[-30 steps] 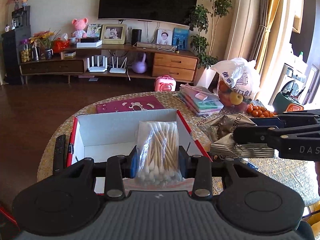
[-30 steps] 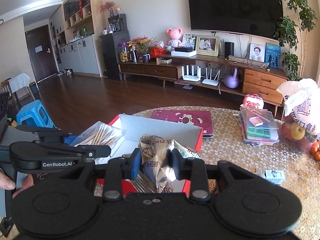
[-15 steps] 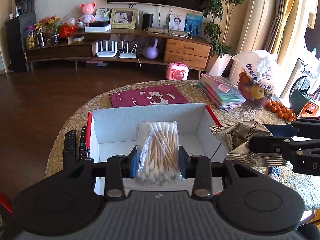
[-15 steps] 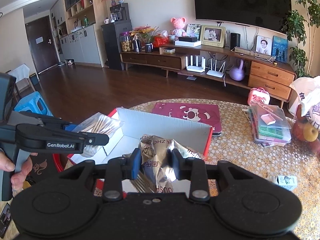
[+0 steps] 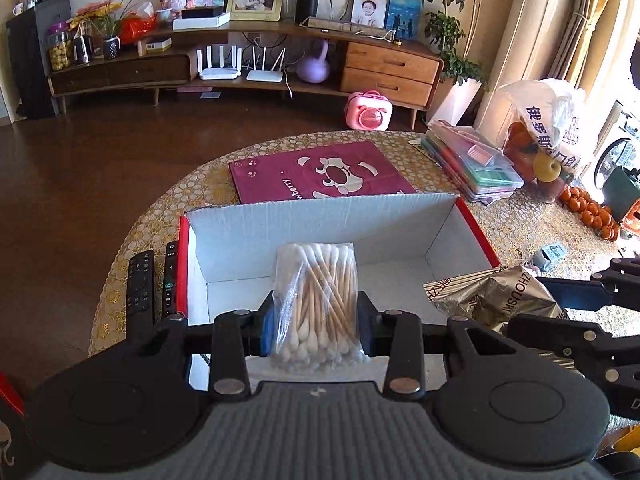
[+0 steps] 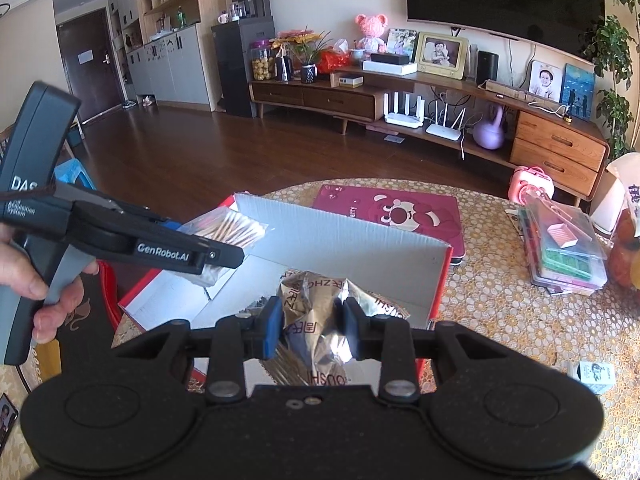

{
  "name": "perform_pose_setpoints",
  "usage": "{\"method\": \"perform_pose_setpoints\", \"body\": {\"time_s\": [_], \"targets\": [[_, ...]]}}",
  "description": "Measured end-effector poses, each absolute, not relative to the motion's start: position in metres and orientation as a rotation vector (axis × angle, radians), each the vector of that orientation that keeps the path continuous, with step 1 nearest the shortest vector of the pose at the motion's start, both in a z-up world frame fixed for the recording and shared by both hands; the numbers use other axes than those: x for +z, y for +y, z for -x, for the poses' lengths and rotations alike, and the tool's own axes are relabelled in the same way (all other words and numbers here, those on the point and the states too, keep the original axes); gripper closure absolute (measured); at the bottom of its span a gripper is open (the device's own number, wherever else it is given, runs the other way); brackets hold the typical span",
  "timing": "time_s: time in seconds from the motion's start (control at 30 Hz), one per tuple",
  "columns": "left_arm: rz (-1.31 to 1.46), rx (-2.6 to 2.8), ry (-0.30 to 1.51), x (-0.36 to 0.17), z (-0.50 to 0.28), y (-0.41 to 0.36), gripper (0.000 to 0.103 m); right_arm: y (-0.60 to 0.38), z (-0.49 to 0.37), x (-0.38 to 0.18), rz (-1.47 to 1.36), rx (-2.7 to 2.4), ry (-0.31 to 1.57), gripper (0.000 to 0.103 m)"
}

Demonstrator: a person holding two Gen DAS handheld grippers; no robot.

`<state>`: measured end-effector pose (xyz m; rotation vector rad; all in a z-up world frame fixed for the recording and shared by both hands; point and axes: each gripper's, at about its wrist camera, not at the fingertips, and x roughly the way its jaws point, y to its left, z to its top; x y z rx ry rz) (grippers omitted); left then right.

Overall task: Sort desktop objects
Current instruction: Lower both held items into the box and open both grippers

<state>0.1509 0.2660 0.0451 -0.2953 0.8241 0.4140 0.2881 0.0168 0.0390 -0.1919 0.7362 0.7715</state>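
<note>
Both wrist cameras are looking forward, close over the open red-edged white cardboard box (image 5: pixel 320 220) (image 6: pixel 344 236), sharing the gold-patterned tabletop (image 5: pixel 192 184) (image 6: pixel 500 320).

Box floor (image 5: pixel 400 280) partly behind the cotton-swab bag (image 5: pixel 316 300); fruit bag (image 6: pixel 628 240) cut by the frame edge.

The right hand-held gripper (image 6: pixel 310 330) clamped a crumpled silver foil packet (image 6: pixel 316 320) above the open white box (image 6: pixel 344 236) on the bench (image 6: pixel 520 320). To its left, the left hand-held gripper (image 6: pixel 224 256) held a bag of cotton swabs (image 6: pixel 232 232) over the box's rim
</note>
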Motion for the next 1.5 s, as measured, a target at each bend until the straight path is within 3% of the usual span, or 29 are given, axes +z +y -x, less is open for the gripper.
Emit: {"method": "perform_pose_setpoints", "body": {"time_s": [1.5], "targets": [[0.241, 0.376, 1.139, -0.039, -0.241, 0.316, 0.065, 0.080, -0.319, -0.043, 0.368, 0.787, 0.955, 0.071]]}}
